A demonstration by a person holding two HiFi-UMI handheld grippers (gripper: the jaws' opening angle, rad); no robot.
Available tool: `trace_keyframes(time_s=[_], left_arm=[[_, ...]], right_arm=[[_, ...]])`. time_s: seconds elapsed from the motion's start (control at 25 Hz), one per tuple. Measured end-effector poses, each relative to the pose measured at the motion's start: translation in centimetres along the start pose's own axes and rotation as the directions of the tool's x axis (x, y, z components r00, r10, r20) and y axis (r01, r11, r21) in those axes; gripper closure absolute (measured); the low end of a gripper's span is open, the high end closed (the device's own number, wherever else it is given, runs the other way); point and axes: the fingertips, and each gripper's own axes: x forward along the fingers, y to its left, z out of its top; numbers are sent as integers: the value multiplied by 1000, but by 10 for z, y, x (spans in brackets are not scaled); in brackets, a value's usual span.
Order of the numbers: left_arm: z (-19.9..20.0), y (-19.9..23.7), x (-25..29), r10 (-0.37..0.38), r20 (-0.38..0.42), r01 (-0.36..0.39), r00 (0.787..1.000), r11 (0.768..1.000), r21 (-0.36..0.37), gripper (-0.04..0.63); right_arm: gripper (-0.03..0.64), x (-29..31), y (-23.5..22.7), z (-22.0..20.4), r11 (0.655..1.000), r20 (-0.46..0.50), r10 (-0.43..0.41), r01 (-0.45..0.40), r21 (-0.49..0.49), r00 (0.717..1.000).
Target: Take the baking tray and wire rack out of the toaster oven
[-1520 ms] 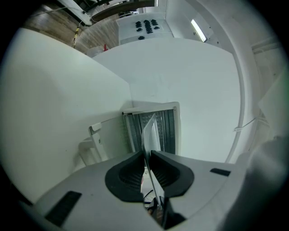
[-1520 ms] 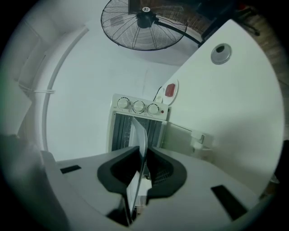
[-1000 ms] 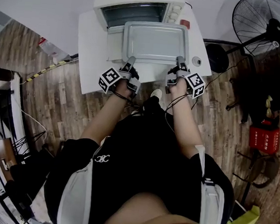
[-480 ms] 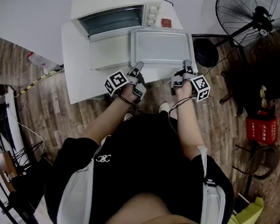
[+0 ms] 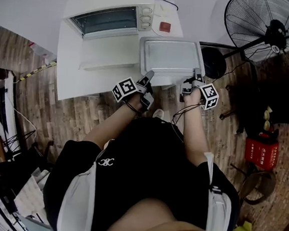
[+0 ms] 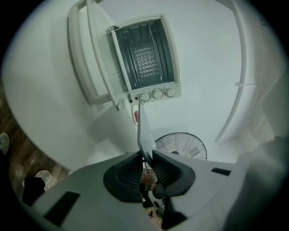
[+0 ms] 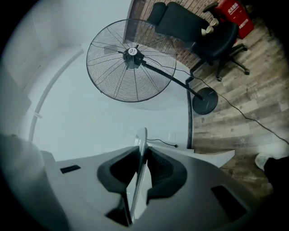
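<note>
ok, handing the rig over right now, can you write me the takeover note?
Left gripper: on the near rim of the baking tray, jaws opening, rim between them.
Right gripper: shut on the same rim.
Done: tray is out of the toaster oven, over the white table, right of the open oven door; can't tell if it rests on it.
Left: set it down, release, then pull the wire rack; none shows on the table.

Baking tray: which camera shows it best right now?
Head view: the whole baking tray shows from above, right of the toaster oven. Both gripper views catch only its thin rim, edge-on.
</note>
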Motion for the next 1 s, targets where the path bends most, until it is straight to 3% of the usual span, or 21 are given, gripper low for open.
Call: trace_keyframes(time_s=[0.52,0.88,1.0], left_arm=[[-22,33,31,106,85,-102,991,994,-45,515],[-17,41,39,144,106,-141,984,990,-31,514],[-21,51,39,204,96,-204,974,979,-6,509]], right_arm=[[546,36,-41,16,994,-158,-72,58,-94,985],[523,41,-62,9,959,-268,-206,140,-247,941],[520,44,-67,7,936,-301,-253,153,-318,920]])
